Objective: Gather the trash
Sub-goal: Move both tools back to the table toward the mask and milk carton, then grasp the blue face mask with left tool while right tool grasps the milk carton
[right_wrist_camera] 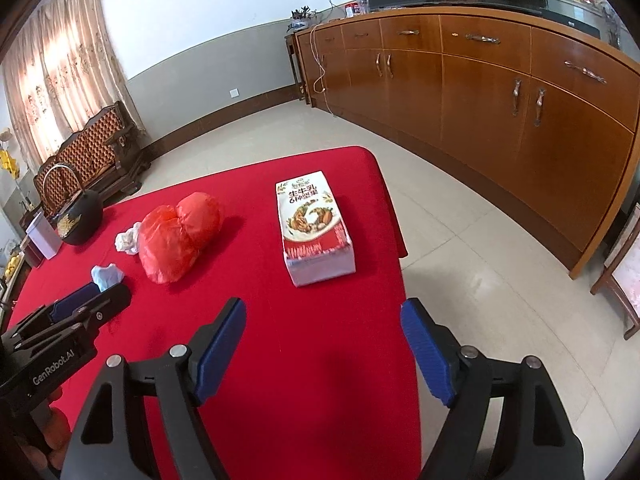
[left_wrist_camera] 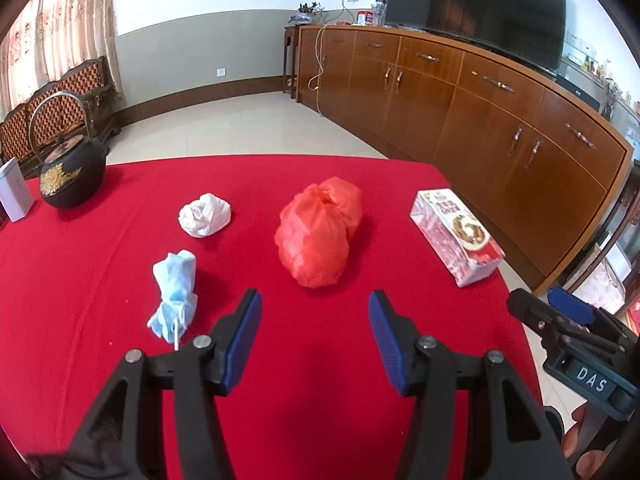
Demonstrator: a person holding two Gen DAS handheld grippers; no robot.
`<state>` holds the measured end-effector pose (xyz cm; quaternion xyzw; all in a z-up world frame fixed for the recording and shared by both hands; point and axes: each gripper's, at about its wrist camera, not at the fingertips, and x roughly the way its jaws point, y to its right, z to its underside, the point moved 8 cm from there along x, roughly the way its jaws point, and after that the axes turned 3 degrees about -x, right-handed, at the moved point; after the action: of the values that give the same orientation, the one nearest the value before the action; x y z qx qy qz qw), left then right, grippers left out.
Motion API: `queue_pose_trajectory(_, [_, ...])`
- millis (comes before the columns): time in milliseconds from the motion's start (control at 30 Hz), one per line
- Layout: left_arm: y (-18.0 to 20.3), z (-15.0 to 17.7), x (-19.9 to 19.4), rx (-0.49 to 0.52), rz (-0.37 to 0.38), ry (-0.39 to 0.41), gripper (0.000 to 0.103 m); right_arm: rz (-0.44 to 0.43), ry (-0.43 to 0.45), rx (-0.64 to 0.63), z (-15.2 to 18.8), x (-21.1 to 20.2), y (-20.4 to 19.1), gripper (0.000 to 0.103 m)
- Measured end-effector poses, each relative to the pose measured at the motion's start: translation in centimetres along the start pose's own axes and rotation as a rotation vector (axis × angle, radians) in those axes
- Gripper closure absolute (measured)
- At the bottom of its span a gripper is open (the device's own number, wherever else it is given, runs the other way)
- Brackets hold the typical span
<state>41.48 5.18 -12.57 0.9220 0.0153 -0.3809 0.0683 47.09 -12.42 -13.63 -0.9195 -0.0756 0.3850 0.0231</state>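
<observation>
From my left wrist camera I see the table with its red cloth. At the far left stand a black teapot and a white box. Nearer to me the trash is spread out: a white crumpled bag, a blue crumpled mask just left of my left finger, a red plastic bag in the middle, and a printed carton near the right edge. Behind the table runs a long wooden cabinet with a dark television on it. My left gripper points down at the cloth, its fingers apart with nothing between them; the red bag lies just beyond. My right gripper shows at the right edge.

From my right wrist camera the carton lies ahead, nothing in the way. The red bag is to its left, partly hiding the white bag. My right gripper hangs tilted downward above the cloth near the table's right edge, fingers wide apart and empty.
</observation>
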Motion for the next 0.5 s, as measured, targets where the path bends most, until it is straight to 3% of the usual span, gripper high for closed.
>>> queue_pose_trajectory(300, [-3.9, -1.2, -0.7, -0.047, -0.072, 0.055, 0.046, 0.018, -0.007, -0.03, -2.2, 2.9, -0.4, 0.021])
queue_pose_trajectory(500, [-7.1, -1.1, 0.5, -0.09, -0.116, 0.033, 0.046, 0.032, -0.019, -0.042, -3.6, 5.1, -0.2, 0.021])
